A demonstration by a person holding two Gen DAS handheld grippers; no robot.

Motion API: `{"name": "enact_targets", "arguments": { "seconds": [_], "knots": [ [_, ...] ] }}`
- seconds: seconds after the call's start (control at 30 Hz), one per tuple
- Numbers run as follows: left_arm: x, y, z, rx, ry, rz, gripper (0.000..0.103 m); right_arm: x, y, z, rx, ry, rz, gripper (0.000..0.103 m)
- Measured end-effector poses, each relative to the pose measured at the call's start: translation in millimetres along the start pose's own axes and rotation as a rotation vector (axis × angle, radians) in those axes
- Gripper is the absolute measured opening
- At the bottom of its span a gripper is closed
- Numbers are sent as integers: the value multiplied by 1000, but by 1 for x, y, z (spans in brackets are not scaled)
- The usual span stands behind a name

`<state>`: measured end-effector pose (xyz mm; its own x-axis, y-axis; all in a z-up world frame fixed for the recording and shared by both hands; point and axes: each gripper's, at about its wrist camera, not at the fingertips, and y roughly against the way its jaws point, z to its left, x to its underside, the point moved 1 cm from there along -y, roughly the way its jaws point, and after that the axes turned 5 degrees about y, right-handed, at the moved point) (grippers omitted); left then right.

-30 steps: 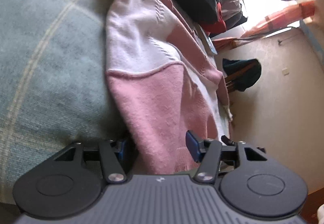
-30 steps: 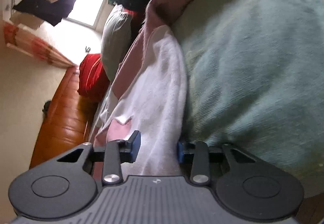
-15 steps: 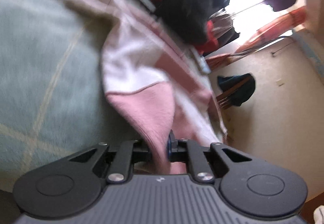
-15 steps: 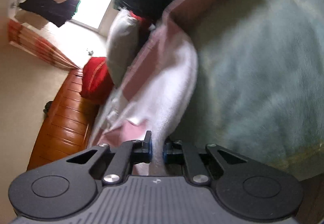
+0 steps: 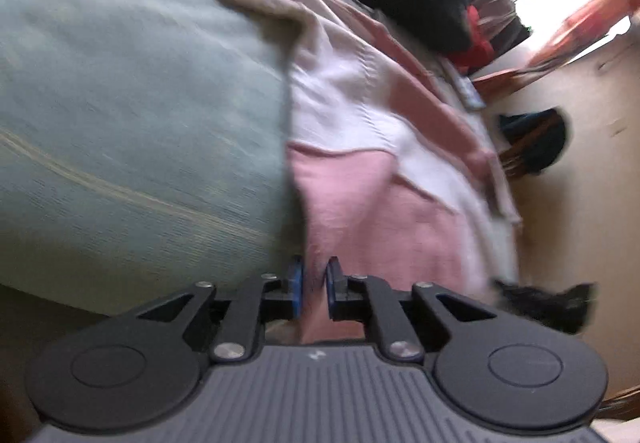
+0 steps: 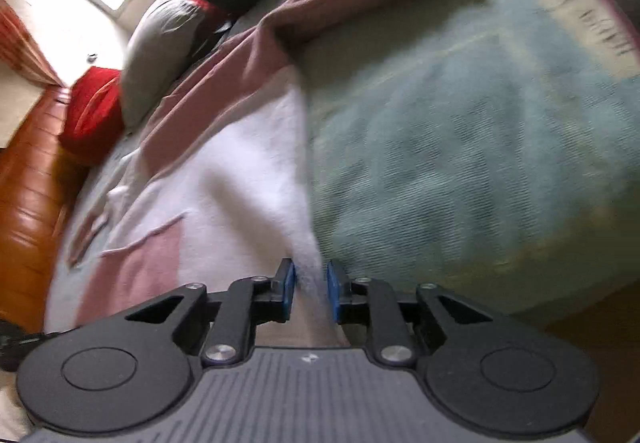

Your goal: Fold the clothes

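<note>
1. The left gripper (image 5: 314, 283) is clamped tight on the near edge of a pink-and-white knitted garment (image 5: 360, 203), its blue pads (image 5: 297, 285) pinching a fold of the pink panel. My reading: this is one corner of the hem, taken so the cloth can be raised and carried over.

2. The right gripper (image 6: 311, 285) has the white part of the same garment (image 6: 240, 171) between its pads (image 6: 286, 289), and its jaws are opening slightly at this moment — the fabric runs between them and looks touched on both sides, though blur makes the contact hard to judge.

3. The garment lies on a bed, draped beside and partly over a pale green blanket (image 5: 140, 103) with a cream stripe. With both edges pinched near the bed's front, the cloth hangs taut between two points — a sensible hold for making a straight fold.

4. A risk: if the right jaws widen further, that corner may slip and the fold go crooked.

5. Writing: a small pale mark sits on each gripper body, unreadable. No brand or label on the garment is visible.
</note>
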<state>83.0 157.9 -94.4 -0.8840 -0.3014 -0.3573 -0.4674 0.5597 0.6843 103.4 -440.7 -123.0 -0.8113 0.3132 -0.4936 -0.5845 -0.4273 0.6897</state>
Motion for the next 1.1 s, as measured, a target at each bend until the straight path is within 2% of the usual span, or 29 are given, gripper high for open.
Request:
{"name": "enact_targets", "arguments": {
  "seconds": [0.03, 0.07, 0.1, 0.13, 0.2, 0.33, 0.47, 0.5, 0.57, 0.63, 0.73, 0.77, 0.8, 0.83, 0.87, 1.1],
  "knots": [
    [-5, 7, -8, -10, -42, -25, 14, -3, 7, 2, 13, 15, -27, 26],
    [-12, 12, -16, -19, -84, -48, 21, -6, 12, 6, 28, 40, -53, 30],
    [-19, 14, -25, -27, -124, -69, 31, -11, 15, 12, 40, 72, -73, 33],
    [-26, 13, -32, -31, -153, -86, 36, -17, 15, 20, 43, 100, -85, 39],
    [-41, 5, -41, -27, -188, -112, 47, -25, 10, 31, 17, 135, -87, 39],
    [-74, -37, -38, -59, -167, -99, 48, -35, -11, 58, -43, 182, -73, 39],
    [-98, -77, -19, -135, -151, -80, 48, -34, -22, 70, -77, 183, -71, 41],
    [-103, -84, -15, -132, -146, -76, 49, -34, -23, 70, -78, 179, -71, 42],
    [-112, -94, -8, -86, -118, -69, 60, -34, -25, 69, -74, 171, -69, 45],
    [-123, -101, -7, -51, -106, -73, 62, -34, -27, 66, -58, 165, -63, 45],
    [-131, -114, -9, -40, -105, -73, 59, -34, -34, 61, -41, 148, -52, 45],
    [-132, -117, -11, -41, -111, -77, 53, -34, -36, 59, -36, 143, -47, 45],
    [-134, -121, -13, -43, -117, -81, 36, -34, -39, 58, -32, 139, -43, 45],
    [-135, -124, -14, -47, -121, -79, 25, -35, -41, 57, -27, 133, -40, 45],
    [-135, -125, -14, -54, -119, -73, 8, -35, -43, 56, -24, 130, -37, 45],
    [-154, -116, -21, -97, -151, -130, 6, -43, -53, 56, -13, 134, -24, 46]
  ]
}}
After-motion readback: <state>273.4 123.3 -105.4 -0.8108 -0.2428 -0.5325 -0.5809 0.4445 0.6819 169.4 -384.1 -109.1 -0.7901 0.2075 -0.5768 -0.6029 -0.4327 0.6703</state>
